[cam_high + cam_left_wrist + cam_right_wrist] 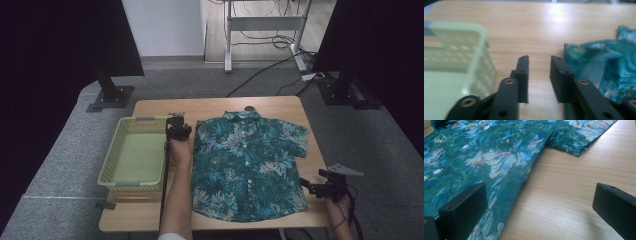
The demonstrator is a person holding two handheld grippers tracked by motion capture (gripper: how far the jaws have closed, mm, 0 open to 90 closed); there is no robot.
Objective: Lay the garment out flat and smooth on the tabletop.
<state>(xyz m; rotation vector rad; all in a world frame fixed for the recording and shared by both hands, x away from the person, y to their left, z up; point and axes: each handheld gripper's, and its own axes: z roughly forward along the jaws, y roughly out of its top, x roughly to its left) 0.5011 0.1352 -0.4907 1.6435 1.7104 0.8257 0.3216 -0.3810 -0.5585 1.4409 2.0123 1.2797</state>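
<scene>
- The left gripper (178, 131) has its fingers (522, 72) parted with nothing but bare table (539, 32) between them. It sits in the gap between the basket (135, 152) and the shirt (247, 162), near the table's far-left part.
- In the left gripper view, the shirt's near sleeve lies just beside the one finger and the basket wall (454, 55) stands off the other, so the cloth is the closer of the two.
- The right gripper (312, 187) is spread wide and holds nothing. It hovers at the table's near-right corner, and one finger (464, 205) sits over the shirt's side edge while the other is above bare wood.
- The shirt lies flat and buttoned, collar toward the far edge, hem toward the near edge, so its long axis runs far to near. Each gripper is at its own side.
- The left sleeve looks partly tucked under, though blur makes that uncertain. A small dark thing beyond the collar is too small to identify.
</scene>
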